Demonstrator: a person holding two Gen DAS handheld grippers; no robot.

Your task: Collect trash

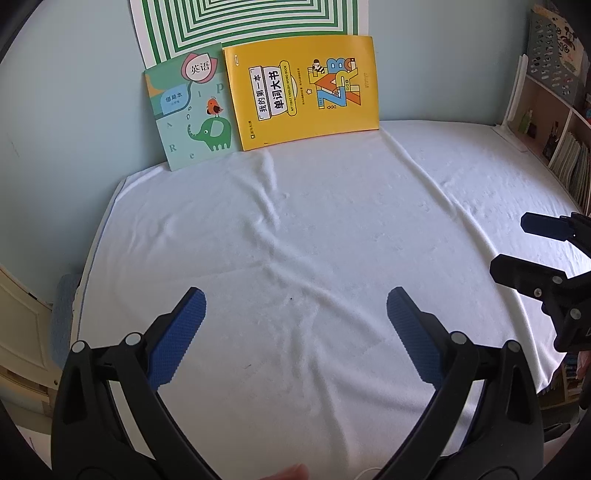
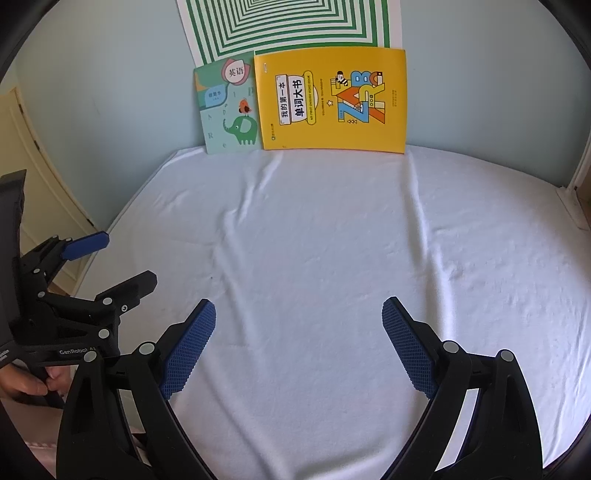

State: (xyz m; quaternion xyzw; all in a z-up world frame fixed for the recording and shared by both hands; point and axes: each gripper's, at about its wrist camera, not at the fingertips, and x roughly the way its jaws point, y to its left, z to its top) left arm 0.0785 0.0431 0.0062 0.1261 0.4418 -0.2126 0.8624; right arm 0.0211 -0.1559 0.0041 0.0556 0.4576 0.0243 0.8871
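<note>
My left gripper (image 1: 295, 306) hovers open over a white towel (image 1: 314, 229) that covers the table, and nothing lies between its blue pads (image 1: 177, 336). My right gripper (image 2: 299, 314) is likewise open above the same towel (image 2: 332, 240), holding nothing. Each gripper shows in the other's view: the right gripper (image 1: 511, 243) at the right edge, the left gripper (image 2: 129, 258) at the left edge, both with jaws apart. I see no loose trash item in either view; only creases mark the cloth.
A yellow book (image 1: 303, 92) and a green elephant book (image 1: 192, 110) lean on the back wall under a green striped poster (image 1: 243, 26). A bookshelf (image 1: 561, 140) stands at the right. A hand (image 2: 26, 384) grips the left tool. A cream door (image 2: 40, 177) is at the left.
</note>
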